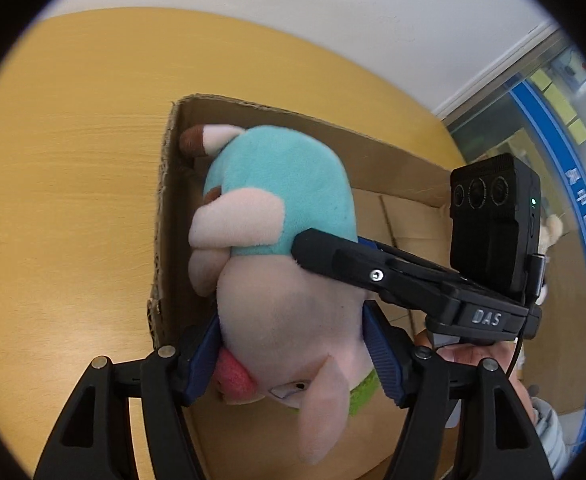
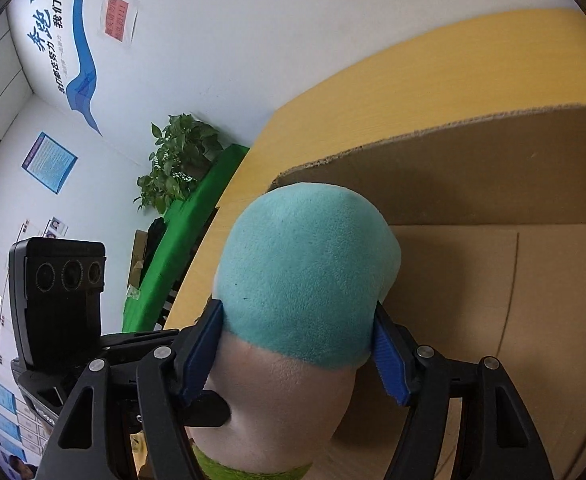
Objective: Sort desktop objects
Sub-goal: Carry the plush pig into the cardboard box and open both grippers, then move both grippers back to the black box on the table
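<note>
A plush pig (image 1: pixel 277 264) in a teal shirt, with pink head and limbs, hangs over an open cardboard box (image 1: pixel 173 184). My left gripper (image 1: pixel 293 344) is shut on the pig's pink head, blue pads on both sides. My right gripper (image 2: pixel 297 344) is shut on the pig's teal body (image 2: pixel 305 276). In the left wrist view the right gripper's black finger (image 1: pixel 333 256) presses the pig from the right. The box's inner wall and floor (image 2: pixel 473 272) lie behind the pig.
The box stands on a yellow wooden table (image 1: pixel 73 200), which also shows in the right wrist view (image 2: pixel 413 80). A potted plant (image 2: pixel 177 160) and a green-covered bench (image 2: pixel 189 232) stand beyond the table's edge, against a white wall.
</note>
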`<action>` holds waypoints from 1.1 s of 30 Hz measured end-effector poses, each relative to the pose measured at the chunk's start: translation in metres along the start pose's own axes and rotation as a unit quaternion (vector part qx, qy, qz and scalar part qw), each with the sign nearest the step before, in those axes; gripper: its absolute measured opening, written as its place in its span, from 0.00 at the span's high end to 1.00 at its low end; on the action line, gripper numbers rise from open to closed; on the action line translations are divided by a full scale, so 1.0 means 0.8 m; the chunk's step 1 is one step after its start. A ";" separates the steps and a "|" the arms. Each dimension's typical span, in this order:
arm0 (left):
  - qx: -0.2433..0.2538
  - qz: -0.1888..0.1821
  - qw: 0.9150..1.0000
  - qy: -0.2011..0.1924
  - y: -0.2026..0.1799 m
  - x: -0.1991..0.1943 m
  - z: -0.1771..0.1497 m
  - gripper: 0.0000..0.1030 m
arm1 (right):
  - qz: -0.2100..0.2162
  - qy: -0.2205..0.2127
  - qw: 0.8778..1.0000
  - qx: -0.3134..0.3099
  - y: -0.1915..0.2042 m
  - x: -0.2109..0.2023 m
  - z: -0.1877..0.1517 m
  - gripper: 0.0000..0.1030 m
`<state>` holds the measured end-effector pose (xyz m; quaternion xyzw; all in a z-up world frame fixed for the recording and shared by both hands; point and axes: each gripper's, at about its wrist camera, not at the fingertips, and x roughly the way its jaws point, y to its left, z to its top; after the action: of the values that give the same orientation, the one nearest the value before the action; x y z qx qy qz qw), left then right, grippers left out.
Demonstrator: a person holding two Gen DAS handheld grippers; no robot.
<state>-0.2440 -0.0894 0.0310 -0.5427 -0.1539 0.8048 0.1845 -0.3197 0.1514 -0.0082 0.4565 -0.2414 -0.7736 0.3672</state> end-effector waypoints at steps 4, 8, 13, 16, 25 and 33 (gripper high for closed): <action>-0.003 0.028 1.000 -0.012 -0.007 -0.019 -0.011 0.36 | -0.005 -0.001 1.000 0.010 -0.013 0.004 -0.008 0.31; -0.012 0.049 0.997 -0.062 -0.012 -0.072 -0.039 0.36 | -0.016 0.000 1.000 -0.002 -0.011 0.006 -0.009 0.29; -0.022 0.066 0.990 -0.123 0.000 -0.134 -0.093 0.36 | -0.044 0.002 0.999 -0.014 0.008 0.011 -0.007 0.22; -0.022 0.084 0.986 -0.139 -0.016 -0.142 -0.101 0.36 | -0.054 0.011 0.998 -0.018 0.024 0.011 0.001 0.17; 0.012 0.115 0.960 -0.256 -0.043 -0.211 -0.176 0.26 | -0.062 -0.084 0.990 -0.094 0.105 -0.100 -0.005 0.00; 0.059 0.147 0.929 -0.334 -0.091 -0.220 -0.190 0.22 | -0.100 -0.090 0.974 -0.184 0.186 -0.187 -0.058 0.00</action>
<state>-0.0326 -0.0996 0.1515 -0.2476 -0.0774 0.9652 0.0341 -0.1802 0.1767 0.1549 0.3317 -0.0799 -0.8753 0.3428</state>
